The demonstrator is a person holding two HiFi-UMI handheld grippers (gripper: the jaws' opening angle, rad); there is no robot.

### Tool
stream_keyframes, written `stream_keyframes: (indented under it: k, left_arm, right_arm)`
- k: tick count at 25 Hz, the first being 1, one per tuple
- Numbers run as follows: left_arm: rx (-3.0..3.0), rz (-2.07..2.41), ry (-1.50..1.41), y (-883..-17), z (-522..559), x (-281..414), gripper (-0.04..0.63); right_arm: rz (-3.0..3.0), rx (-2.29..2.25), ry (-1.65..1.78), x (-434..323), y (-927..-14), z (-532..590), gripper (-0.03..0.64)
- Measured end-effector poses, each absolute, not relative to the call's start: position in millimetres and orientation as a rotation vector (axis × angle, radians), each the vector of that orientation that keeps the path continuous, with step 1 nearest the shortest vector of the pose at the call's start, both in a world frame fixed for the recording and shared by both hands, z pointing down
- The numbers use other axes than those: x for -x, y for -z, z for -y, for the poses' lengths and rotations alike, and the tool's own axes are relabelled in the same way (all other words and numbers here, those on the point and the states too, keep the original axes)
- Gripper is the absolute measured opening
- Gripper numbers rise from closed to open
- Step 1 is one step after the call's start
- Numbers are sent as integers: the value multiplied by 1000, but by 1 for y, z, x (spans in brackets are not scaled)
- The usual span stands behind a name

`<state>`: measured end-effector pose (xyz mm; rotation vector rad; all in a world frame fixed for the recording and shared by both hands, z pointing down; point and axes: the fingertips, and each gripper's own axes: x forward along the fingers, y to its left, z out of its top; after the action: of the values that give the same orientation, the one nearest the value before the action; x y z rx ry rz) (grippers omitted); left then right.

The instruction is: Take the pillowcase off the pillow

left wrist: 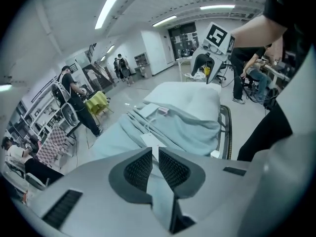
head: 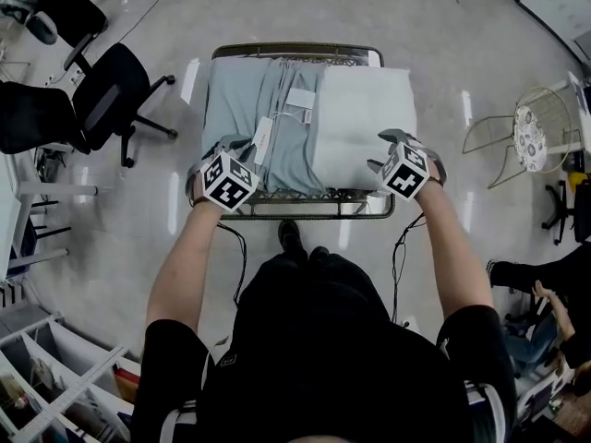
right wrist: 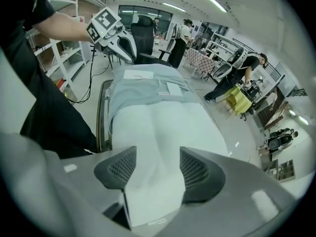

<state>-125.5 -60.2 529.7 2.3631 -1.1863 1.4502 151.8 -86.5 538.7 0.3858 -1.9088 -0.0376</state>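
Observation:
A white pillow [head: 362, 118] lies on the right half of a wire cart [head: 295, 50]. Beside it, the pale blue pillowcase [head: 242, 107] is bunched over the left half, with white tags on top. My left gripper [head: 220, 152] is at the cart's near left edge. In the left gripper view its jaws [left wrist: 155, 158] stand narrow, with a strip of the pillowcase [left wrist: 182, 127] pinched between the pads. My right gripper [head: 389, 151] is at the pillow's near right end. Its jaws [right wrist: 157, 165] stand wide, with a fold of the pillow [right wrist: 163, 127] filling the gap between them.
Black office chairs [head: 109, 92] stand left of the cart, and a wire-frame chair [head: 530, 133] stands to its right. White shelving [head: 55, 377] fills the near left corner. Cables hang from both grippers. Several people [left wrist: 74, 95] work further off in the room.

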Motion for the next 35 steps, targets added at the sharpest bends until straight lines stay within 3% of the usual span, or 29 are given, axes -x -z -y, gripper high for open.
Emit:
stream_keyframes:
  k: [9,21,25,28,30,35]
  left_arm:
    - [-2369,1161,-1379,-506,138,148,44]
    - [-2289,1039,-1441,-547,272,155,78]
    - [-2262,1020,-1459,-565,315,159,97]
    - [-2235,977,-1454,-585,334,162,102]
    - [-2207,911,-1462,-599,336,161,140]
    - [-2191,773,-1445,-612,342,158,152]
  right_arm:
    - [1952,-421,14,-101,-527,139,288]
    - [1981,-300,-68,-67,-576,265,317]
    - [1969,-190,-111,-54,-600,297,349]
    - [1940,-85,-176,-48,-619,305,410]
    - [1909,-23,-227,-49,-630,305,464]
    - [1838,90,-383,-51,-653,299,466]
